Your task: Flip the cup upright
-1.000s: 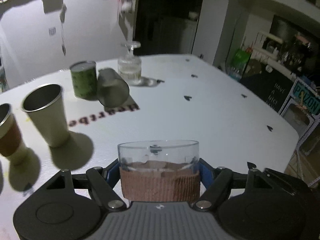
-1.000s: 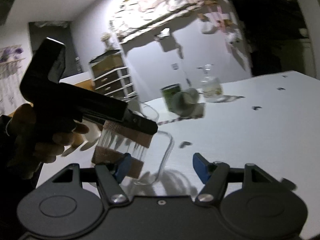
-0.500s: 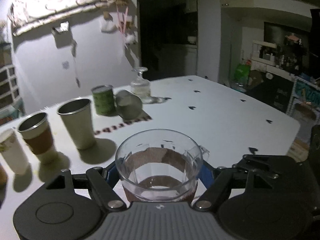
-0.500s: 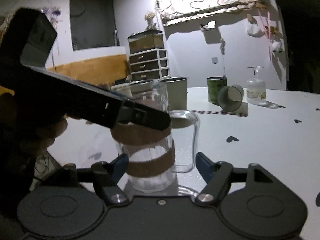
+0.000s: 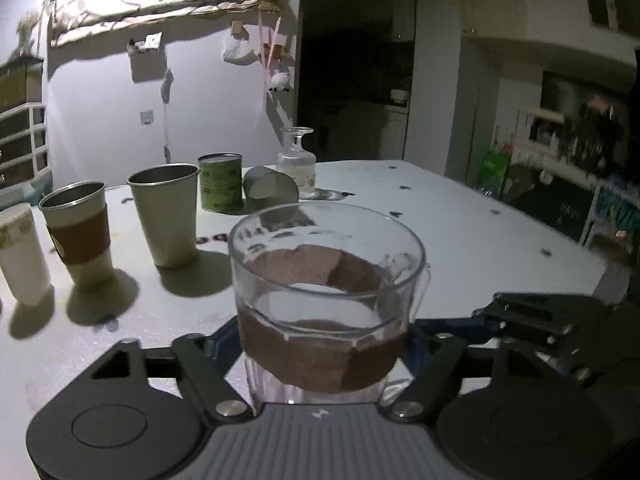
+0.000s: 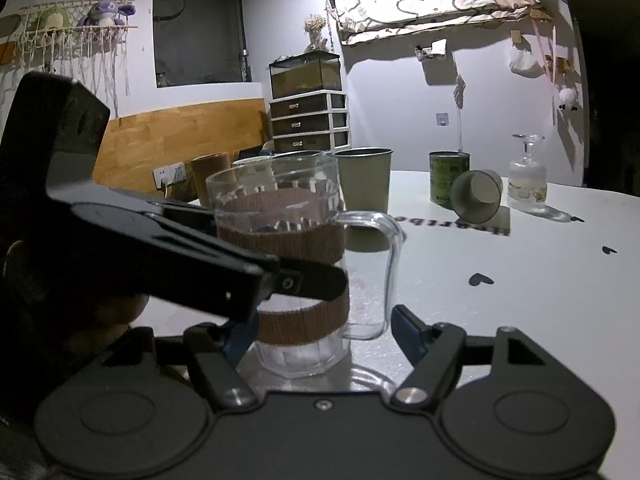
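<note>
A clear glass mug [image 5: 326, 300] with a brown woven sleeve stands upright, mouth up, between the fingers of my left gripper [image 5: 320, 344], which is shut on its sleeve. In the right wrist view the mug [image 6: 296, 264] rests its base on the white table [image 6: 520, 280], handle to the right, with the left gripper's finger across it. My right gripper [image 6: 320, 332] is open; its blue pads sit either side of the mug's base, not touching.
Behind stand a steel cup [image 5: 166, 216], a sleeved steel cup [image 5: 78, 236], a white cup [image 5: 20, 254], a green can [image 5: 221, 182], a steel cup lying on its side [image 5: 270, 190] and an upturned glass [image 5: 297, 164]. The table's right edge [image 5: 592, 264] is near.
My left gripper has turned the mug from lying on its side to upright and lowered it to the table. The right gripper stayed open near it.
</note>
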Demonstrator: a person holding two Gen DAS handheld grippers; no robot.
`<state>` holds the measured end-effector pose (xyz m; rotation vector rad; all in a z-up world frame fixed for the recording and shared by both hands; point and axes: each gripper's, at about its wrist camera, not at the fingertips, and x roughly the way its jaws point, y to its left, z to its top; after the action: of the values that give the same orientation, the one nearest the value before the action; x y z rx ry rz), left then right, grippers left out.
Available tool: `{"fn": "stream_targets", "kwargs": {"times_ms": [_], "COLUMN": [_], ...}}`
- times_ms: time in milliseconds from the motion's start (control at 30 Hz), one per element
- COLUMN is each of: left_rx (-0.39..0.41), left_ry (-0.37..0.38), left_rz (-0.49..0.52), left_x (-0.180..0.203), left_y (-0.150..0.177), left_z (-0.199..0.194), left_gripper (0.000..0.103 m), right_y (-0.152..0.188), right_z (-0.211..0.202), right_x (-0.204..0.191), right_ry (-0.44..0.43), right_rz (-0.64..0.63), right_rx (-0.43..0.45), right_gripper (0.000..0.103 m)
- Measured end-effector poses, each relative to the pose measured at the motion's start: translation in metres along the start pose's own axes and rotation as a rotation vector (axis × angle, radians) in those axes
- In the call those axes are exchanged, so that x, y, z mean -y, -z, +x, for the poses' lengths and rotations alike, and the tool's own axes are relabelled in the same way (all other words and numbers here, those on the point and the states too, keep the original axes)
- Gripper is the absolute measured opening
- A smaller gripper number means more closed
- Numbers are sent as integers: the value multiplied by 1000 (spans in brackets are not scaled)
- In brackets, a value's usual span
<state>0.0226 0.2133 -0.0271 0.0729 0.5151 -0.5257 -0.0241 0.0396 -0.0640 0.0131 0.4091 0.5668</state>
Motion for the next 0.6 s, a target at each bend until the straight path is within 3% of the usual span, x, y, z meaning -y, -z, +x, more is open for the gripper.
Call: {"fn": "stream_targets", "kwargs": {"times_ms": [100, 200, 467, 600], "left_rx": [19, 31, 64, 88], "left_ry": [-17, -80, -340, -507], "left_rz": [-12, -43, -181, -255], "left_x": [-4, -16, -80, -125], "left_y": [3, 5, 12, 12], "left_z": [-2, -7, -31, -44], "left_gripper": [77, 77, 77, 77], "right_y": [0, 0, -1, -1], "right_z": [5, 2, 2, 4], "right_x": [-2, -2, 2, 1], "right_ry": [5, 18, 33, 34], "right_rz": [-4, -6, 25, 26], "right_rx": [-18, -10, -5, -8], "right_gripper": [74, 74, 75, 75]}}
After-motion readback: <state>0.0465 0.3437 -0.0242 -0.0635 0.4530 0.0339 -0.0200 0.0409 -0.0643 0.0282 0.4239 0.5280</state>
